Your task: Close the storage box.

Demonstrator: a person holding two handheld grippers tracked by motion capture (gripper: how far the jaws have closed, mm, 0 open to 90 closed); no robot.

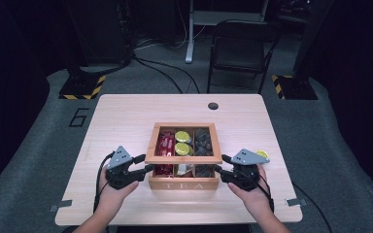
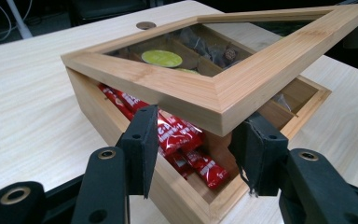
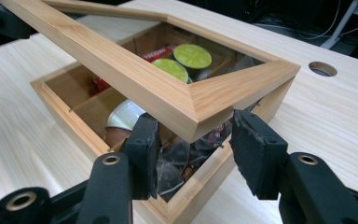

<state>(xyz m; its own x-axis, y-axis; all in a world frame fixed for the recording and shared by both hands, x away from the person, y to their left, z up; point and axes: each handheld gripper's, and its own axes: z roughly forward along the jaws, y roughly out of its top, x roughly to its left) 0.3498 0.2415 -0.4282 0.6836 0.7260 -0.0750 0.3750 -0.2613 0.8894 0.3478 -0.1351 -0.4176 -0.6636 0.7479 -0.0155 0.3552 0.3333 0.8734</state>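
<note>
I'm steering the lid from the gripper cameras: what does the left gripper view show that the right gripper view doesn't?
The left gripper view gives the red snack packets in the near compartment, under the lifted corner. The right gripper view instead gives a white-topped capsule and dark wrapped tea bags in its near compartments. Both share the glass-paned wooden lid, raised off the light wooden tea box, the yellow-green round capsule tops and the round hole in the table.

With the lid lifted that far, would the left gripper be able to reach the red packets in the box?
Probably yes. The lid is raised at the front, leaving a gap above the red packets, which lie just beyond the left gripper. But that gripper sits at the lid's corner and would likely have to leave it.
</note>
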